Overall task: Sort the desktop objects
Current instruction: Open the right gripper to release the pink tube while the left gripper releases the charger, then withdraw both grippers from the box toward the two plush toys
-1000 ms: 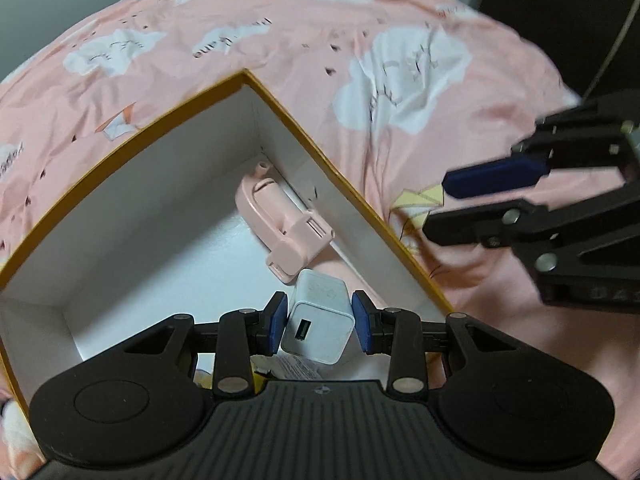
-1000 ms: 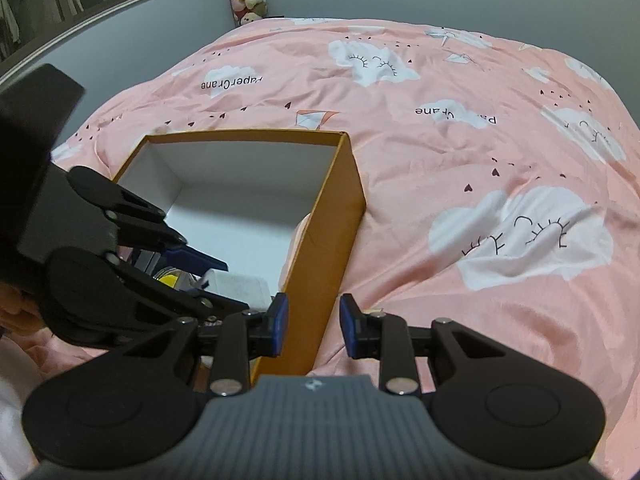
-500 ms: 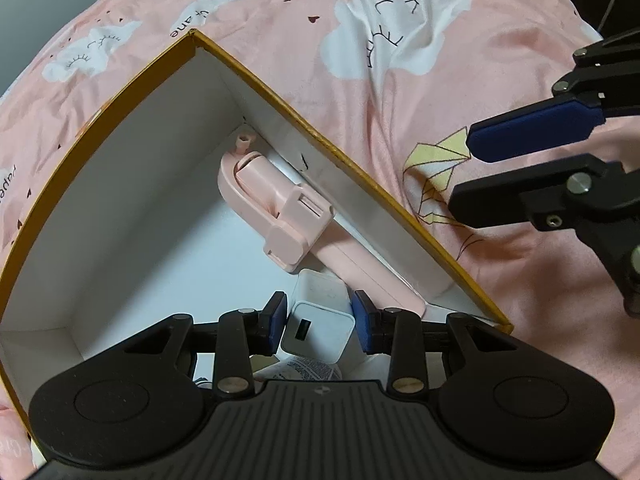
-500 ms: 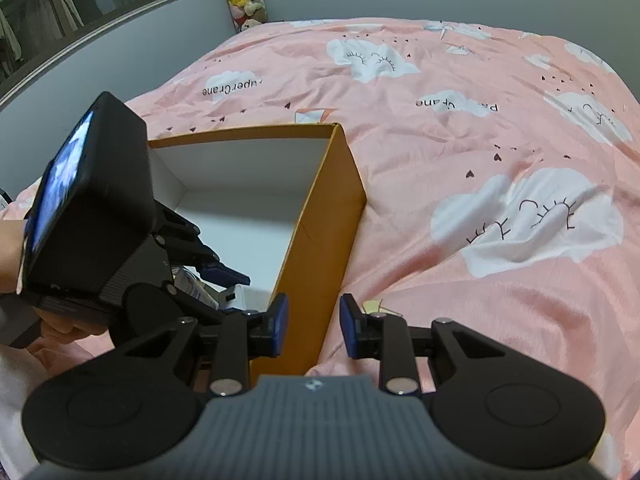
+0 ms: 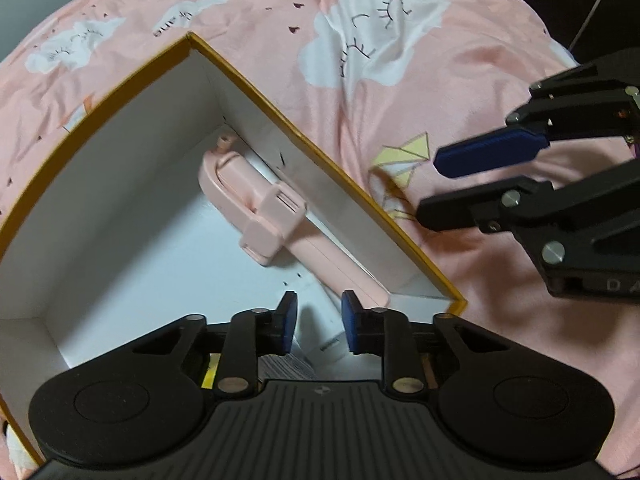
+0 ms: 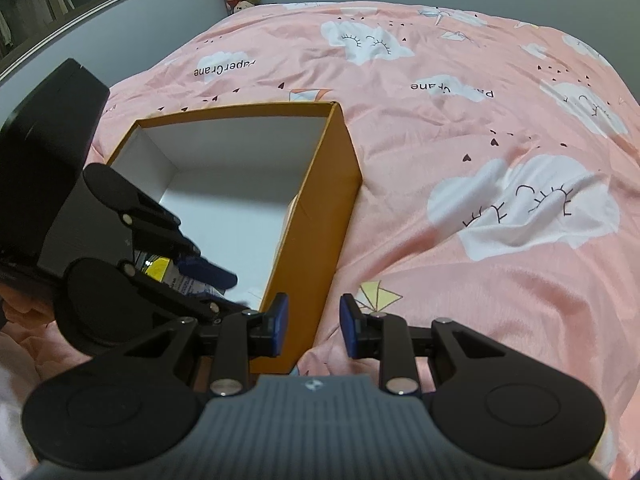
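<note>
The white charger that sat between the left tool's (image 5: 316,322) pads a second ago now lies, probably, on the box (image 5: 320,152) floor by its near right corner; those jaws are closing on nothing. The right tool (image 6: 310,326) hovers part-spread, empty, over the box's corner on the bed (image 6: 480,160).

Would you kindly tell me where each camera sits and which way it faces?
Left wrist: behind the left gripper, looking steeply down into the box at a pink holder; right gripper shows.
Right wrist: behind the right gripper, facing the box's orange wall and the bedspread; left gripper and a hand show.
Shared: box, bedspread.
</note>
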Tool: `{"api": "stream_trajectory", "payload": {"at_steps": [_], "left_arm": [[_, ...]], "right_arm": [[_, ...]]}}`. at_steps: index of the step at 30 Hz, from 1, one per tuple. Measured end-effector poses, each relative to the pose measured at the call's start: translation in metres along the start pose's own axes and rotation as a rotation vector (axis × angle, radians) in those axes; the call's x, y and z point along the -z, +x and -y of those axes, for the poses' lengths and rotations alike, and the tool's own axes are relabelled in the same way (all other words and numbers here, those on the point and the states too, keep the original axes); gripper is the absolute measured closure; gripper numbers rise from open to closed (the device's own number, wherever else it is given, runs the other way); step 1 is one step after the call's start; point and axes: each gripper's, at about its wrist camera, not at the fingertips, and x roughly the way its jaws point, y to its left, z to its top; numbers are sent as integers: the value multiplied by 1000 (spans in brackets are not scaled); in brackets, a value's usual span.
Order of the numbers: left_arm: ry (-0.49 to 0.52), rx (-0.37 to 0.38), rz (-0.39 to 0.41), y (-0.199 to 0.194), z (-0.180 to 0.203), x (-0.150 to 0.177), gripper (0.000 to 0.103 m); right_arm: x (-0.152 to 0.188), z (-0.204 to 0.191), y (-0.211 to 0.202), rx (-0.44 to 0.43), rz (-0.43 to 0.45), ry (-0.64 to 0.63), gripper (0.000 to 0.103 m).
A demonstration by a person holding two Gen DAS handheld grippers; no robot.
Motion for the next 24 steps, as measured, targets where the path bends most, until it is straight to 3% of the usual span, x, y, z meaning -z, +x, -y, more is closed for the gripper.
{"api": "stream_trajectory", "payload": {"at_steps": [3, 7, 13, 18, 24], "left_arm": [[-30, -2, 29, -8, -6, 3, 79], [-98, 2, 130, -40, -28, 11, 79], [-203, -41, 222, -82, -61, 39, 79], [-295, -84, 269, -96, -81, 69, 79], [-372, -80, 300, -104, -102, 98, 79]], "right_arm": [[-1, -2, -2, 3, -1, -5, 73], [-3, -6, -9, -25, 3, -5, 73], [-15, -21, -14, -99, 0, -45, 82], [-30, -49, 6, -153, -104, -145, 85], [-53, -85, 48, -115, -289, -366, 91]]}}
